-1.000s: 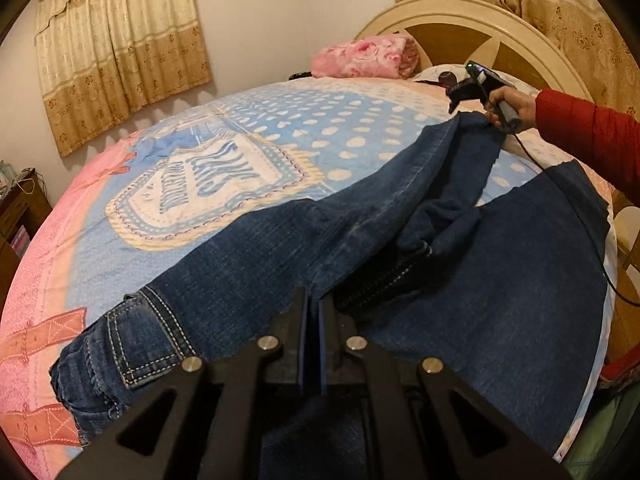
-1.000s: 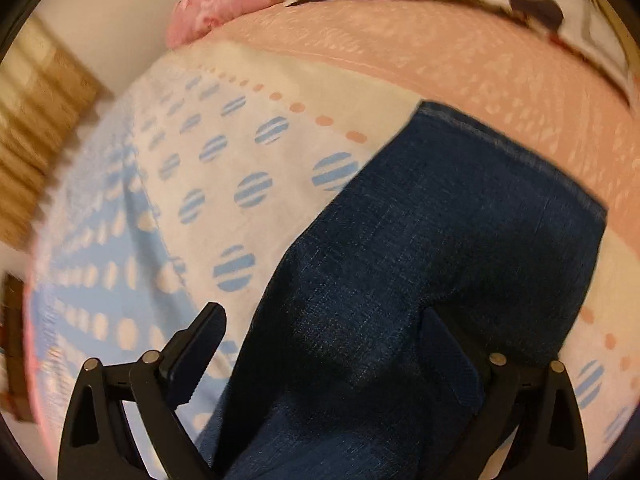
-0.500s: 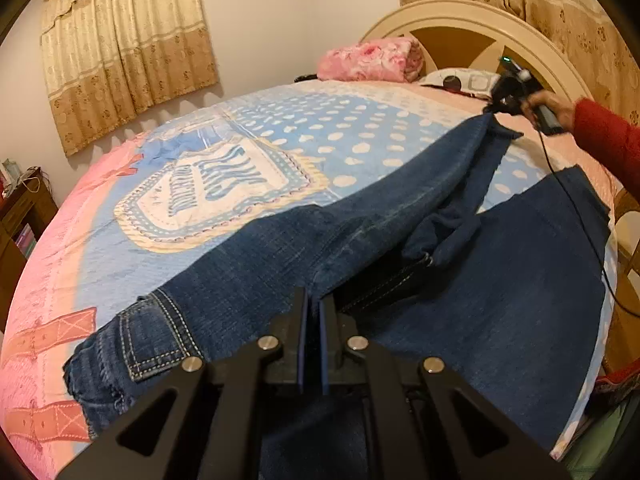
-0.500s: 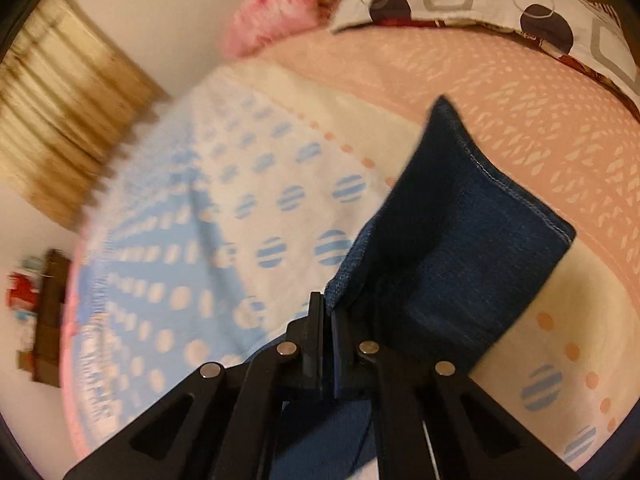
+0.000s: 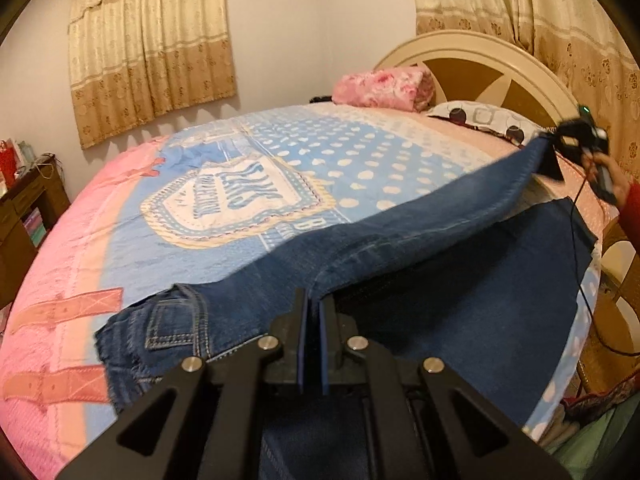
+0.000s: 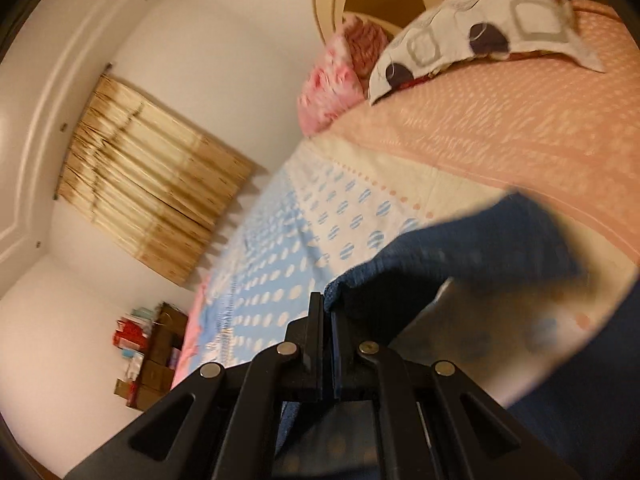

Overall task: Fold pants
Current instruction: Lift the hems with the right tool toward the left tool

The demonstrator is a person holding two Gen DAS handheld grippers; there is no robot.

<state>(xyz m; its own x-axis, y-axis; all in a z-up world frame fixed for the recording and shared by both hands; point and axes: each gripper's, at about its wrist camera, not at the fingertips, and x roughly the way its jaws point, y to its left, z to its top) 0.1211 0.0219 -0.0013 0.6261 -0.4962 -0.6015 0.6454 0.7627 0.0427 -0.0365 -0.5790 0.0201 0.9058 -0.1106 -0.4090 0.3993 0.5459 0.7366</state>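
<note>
Dark blue jeans (image 5: 400, 248) lie spread on the bed. My left gripper (image 5: 313, 300) is shut on the jeans at the crotch seam, near the waistband and back pocket (image 5: 176, 324). My right gripper (image 6: 326, 304) is shut on the hem of the upper leg (image 6: 460, 240) and holds it lifted above the bed. It also shows in the left wrist view (image 5: 576, 140), far right, with the leg stretched taut between both grippers. The other leg (image 5: 500, 304) lies flat below.
The bed has a blue, pink and dotted blanket (image 5: 224, 196). A pink rolled blanket (image 5: 380, 88) and a patterned pillow (image 6: 472, 32) lie by the headboard (image 5: 480, 64). A dark wooden cabinet (image 5: 24, 212) stands at left. Curtains (image 5: 152, 48) hang behind.
My right gripper shut on the leg hem and lifted it up and back toward the headboard. The upper leg is pulled straight and taut. My left gripper stayed shut at the crotch.
</note>
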